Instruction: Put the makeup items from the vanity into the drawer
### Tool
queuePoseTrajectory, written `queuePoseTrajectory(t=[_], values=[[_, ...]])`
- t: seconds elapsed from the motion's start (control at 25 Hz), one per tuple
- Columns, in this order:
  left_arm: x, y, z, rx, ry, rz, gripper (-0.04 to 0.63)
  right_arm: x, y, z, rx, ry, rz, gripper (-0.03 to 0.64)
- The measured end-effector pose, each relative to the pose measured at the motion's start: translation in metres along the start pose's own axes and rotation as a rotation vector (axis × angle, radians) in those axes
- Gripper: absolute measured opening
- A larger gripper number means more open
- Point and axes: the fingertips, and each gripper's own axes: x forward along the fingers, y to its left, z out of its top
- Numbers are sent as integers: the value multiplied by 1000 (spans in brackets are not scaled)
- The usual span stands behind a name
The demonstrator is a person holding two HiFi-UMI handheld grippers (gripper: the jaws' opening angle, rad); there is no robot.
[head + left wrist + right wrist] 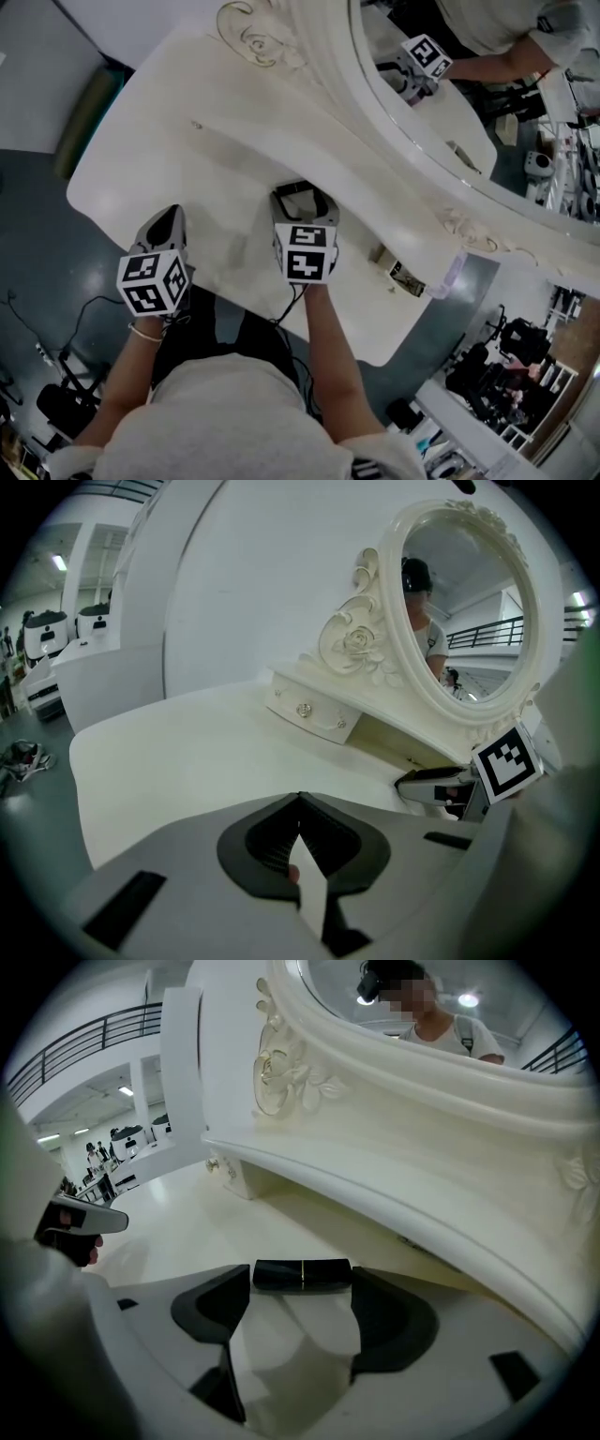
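Well, your right gripper (304, 199) is spread; the glossy black lipstick tube (302, 1276) at twelve o'clock looks light, stiff and slippery, so pinch mid-body.

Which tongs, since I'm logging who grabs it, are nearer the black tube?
Right. The right tongs straddle the black tube, open around it; the left tongs sit well off to its left.

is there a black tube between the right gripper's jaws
Yes, a black tube lies crosswise between the parted jaws of the right gripper.

Dark grey floor (37, 216), pale wall (33, 66).
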Motion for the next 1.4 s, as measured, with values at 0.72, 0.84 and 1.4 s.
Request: queuePoseTrajectory(t=[0.72, 0.84, 1.4], values=[[0, 2, 2, 3, -4, -1, 3, 3, -5, -1, 30, -9, -20, 318], [-1, 3, 0, 5, -4, -2, 3, -2, -4, 0, 38, -18, -22, 318], [-13, -19, -6, 38, -19, -48, 3, -37, 0, -15, 92, -44, -40, 318]])
